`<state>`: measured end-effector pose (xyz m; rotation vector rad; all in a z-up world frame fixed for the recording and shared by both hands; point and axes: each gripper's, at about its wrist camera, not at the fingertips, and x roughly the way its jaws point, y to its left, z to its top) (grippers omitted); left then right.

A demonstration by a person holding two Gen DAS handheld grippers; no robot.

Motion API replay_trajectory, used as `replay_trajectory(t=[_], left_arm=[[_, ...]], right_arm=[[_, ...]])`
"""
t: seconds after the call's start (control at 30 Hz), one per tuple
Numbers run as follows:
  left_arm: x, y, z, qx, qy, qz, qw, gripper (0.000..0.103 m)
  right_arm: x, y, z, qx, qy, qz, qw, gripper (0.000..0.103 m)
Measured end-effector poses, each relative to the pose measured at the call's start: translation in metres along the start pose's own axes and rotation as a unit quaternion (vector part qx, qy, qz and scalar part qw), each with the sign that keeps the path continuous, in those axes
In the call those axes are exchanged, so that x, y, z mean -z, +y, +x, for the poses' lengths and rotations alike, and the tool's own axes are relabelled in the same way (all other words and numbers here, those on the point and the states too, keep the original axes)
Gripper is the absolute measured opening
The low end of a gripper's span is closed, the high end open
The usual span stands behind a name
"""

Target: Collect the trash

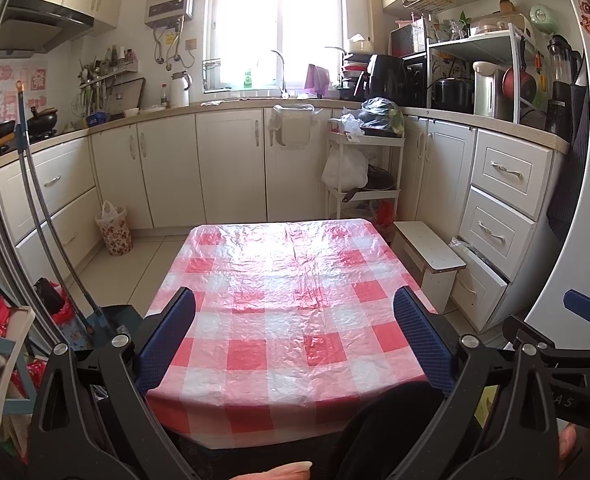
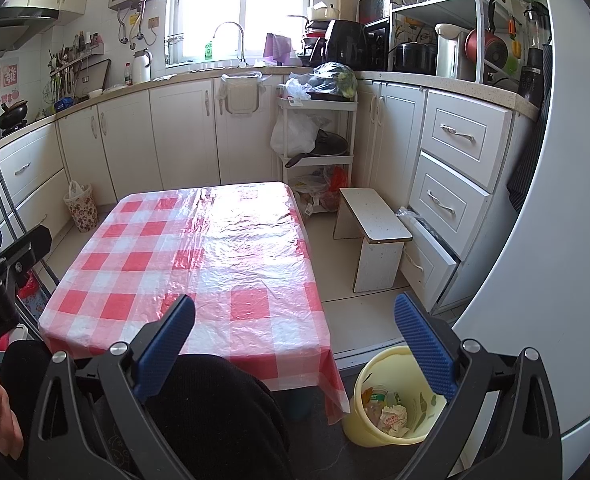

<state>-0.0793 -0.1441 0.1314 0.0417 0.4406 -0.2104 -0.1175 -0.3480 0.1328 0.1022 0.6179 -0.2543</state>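
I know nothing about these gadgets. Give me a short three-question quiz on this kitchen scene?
1. True or false: the checkered tablecloth has trash lying on it.
2. Which holds crumpled trash: A, the yellow bin beside the table, or B, the white stool?
3. Fill in: both the left gripper and the right gripper stand ____.

Key: 1 false; 2 A; 3 open.

Yellow bin (image 2: pixel 379 428): rim partly hidden behind a blue finger pad (image 2: pixel 425 344); contents too small to identify beyond crumpled paper. Table (image 1: pixel 279 280) near edge hidden by a dark-clothed knee. Window blown out.
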Motion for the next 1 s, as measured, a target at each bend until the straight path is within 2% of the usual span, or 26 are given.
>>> replay_trajectory(t=[0.17,0.33,0.53,0.63,0.73,0.87,1.0], left_arm=[[0.000,-0.001,0.000,0.001,0.002,-0.002,1.0000,0.096],[0.000,0.006,0.000,0.037,0.001,-0.016,0.9992,0.096],[0.002,0.002,-0.008,0.015,-0.031,0.006,0.9994,0.096],[-0.002,0.007,-0.013,0.001,-0.045,-0.001,0.9990,0.096],[-0.008,0.017,-0.003,0.003,-0.027,0.000,0.9996,0.096],[-0.011,0.038,0.022,0.005,0.022,-0.018,0.9996,0.096],[-0.009,0.057,0.036,-0.022,0.040,-0.033,0.9984,0.096]], right_arm=[[0.000,0.000,0.000,-0.001,0.000,0.001,1.000,0.096],[-0.005,0.009,0.002,-0.012,-0.003,-0.003,1.000,0.096],[-0.005,0.012,0.005,-0.018,-0.006,-0.012,1.000,0.096],[-0.012,0.011,0.006,-0.021,-0.015,-0.008,1.000,0.096],[-0.020,0.017,0.013,-0.026,-0.016,-0.013,0.999,0.096],[-0.028,0.030,0.024,-0.036,-0.012,-0.028,0.999,0.096],[-0.036,0.041,0.036,-0.046,-0.009,-0.035,0.998,0.096]])
